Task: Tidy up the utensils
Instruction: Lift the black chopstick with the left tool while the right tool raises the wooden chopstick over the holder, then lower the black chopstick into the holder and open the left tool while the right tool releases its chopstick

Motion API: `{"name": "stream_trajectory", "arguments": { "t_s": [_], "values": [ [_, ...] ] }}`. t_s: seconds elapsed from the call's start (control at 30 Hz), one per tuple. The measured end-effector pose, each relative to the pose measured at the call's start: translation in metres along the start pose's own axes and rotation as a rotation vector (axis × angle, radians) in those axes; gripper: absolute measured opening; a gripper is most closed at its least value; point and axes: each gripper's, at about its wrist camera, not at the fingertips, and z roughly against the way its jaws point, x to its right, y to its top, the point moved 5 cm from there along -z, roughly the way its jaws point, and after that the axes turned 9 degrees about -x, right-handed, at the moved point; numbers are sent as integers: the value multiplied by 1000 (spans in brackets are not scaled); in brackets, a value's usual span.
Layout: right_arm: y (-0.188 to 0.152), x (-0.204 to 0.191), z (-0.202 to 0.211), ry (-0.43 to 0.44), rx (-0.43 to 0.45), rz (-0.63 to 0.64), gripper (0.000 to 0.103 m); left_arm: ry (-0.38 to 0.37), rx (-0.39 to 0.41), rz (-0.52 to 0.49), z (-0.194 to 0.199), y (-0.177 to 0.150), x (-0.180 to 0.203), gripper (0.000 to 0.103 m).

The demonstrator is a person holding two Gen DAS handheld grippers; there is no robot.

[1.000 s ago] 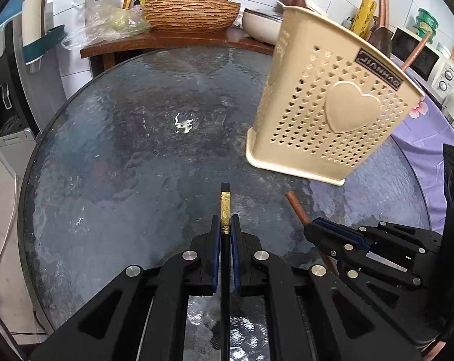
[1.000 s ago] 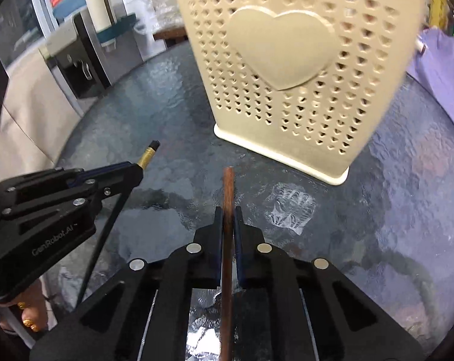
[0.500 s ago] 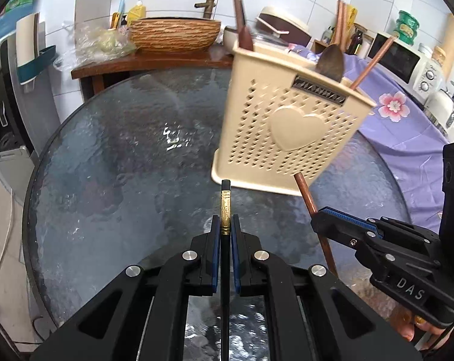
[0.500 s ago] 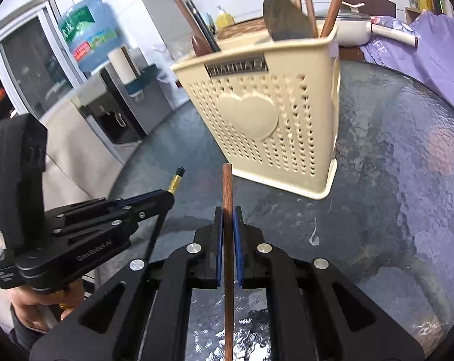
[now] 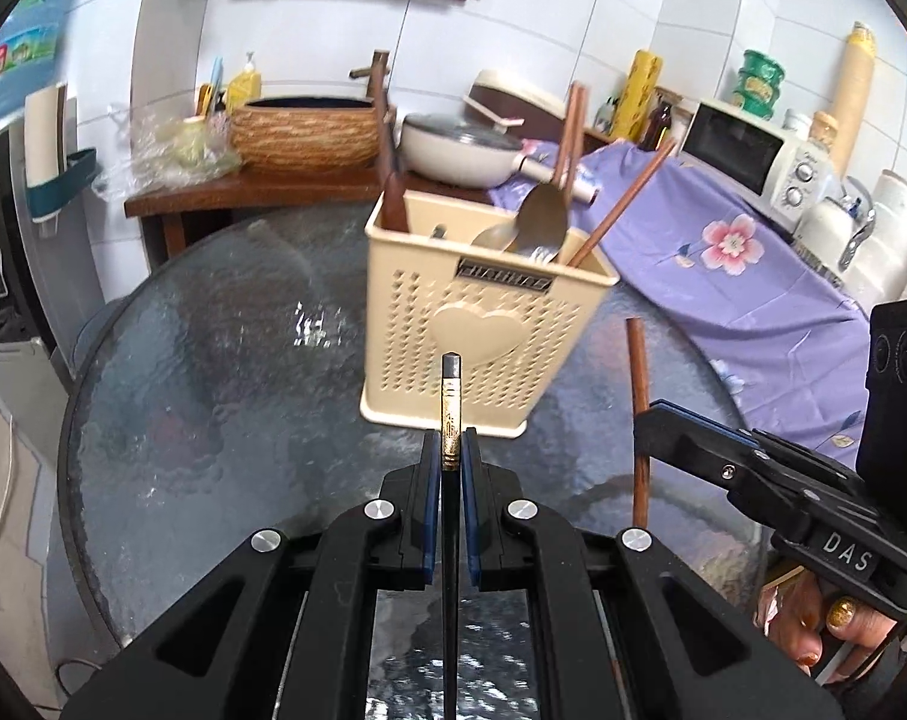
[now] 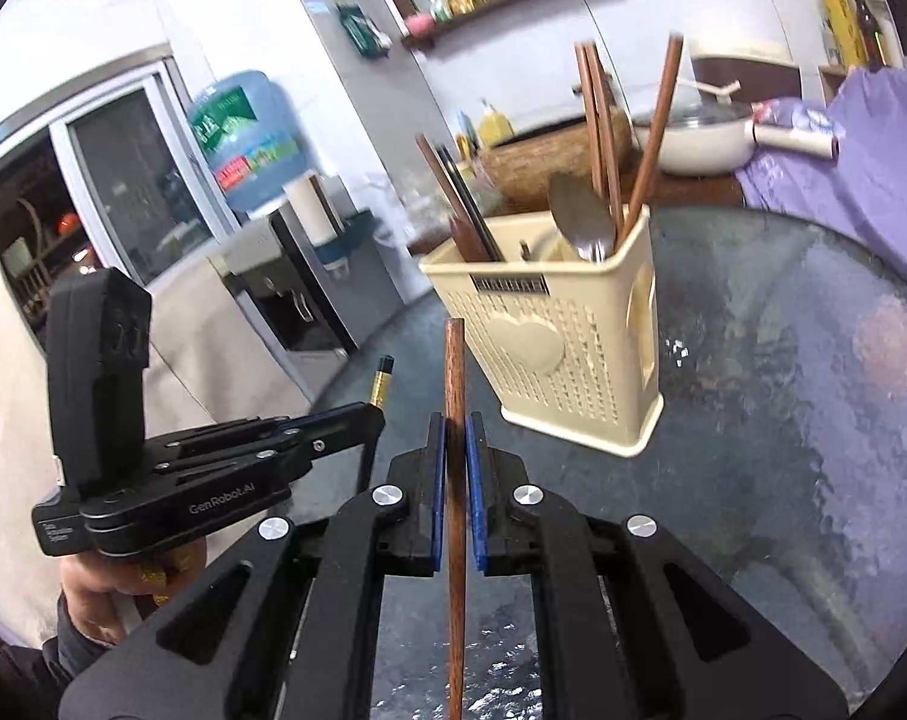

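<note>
A cream perforated utensil holder (image 5: 477, 336) (image 6: 561, 348) with a heart on its side stands on the round glass table (image 5: 213, 372). Spoons and brown chopsticks (image 5: 624, 204) lean inside it. My left gripper (image 5: 451, 450) is shut on a black chopstick with a gold band (image 5: 451, 414), held above the table short of the holder. My right gripper (image 6: 455, 450) is shut on a brown wooden chopstick (image 6: 454, 384), also raised in front of the holder. Each gripper shows in the other's view: the right gripper (image 5: 657, 420) and the left gripper (image 6: 369, 420).
Behind the table a wooden counter carries a woven basket (image 5: 309, 132) and a white pan (image 5: 459, 150). A purple flowered cloth (image 5: 723, 252) with a microwave (image 5: 753, 156) lies to the right. A water dispenser (image 6: 243, 138) stands at the left. A person's hand (image 5: 825, 618) holds the right gripper.
Both grippers rose and tilted up with their chopsticks still clamped. The holder now sits lower and smaller in both views, and its open top with the utensils has come into sight.
</note>
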Motion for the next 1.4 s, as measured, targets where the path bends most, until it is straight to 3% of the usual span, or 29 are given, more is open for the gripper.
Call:
{"name": "stream_trajectory", "arguments": {
  "t_s": [0.33, 0.9, 1.13, 1.4],
  "values": [
    [11, -13, 37, 14, 93, 31, 7, -23, 90, -29, 32, 9, 20, 7],
    [43, -29, 51, -43, 139, 122, 7, -7, 174, -52, 63, 33, 28, 7],
    [73, -28, 66, -78, 167, 145, 7, 9, 225, -56, 84, 58, 26, 7],
    [127, -34, 86, -103, 224, 165, 7, 18, 313, -33, 111, 114, 24, 7]
  ]
}}
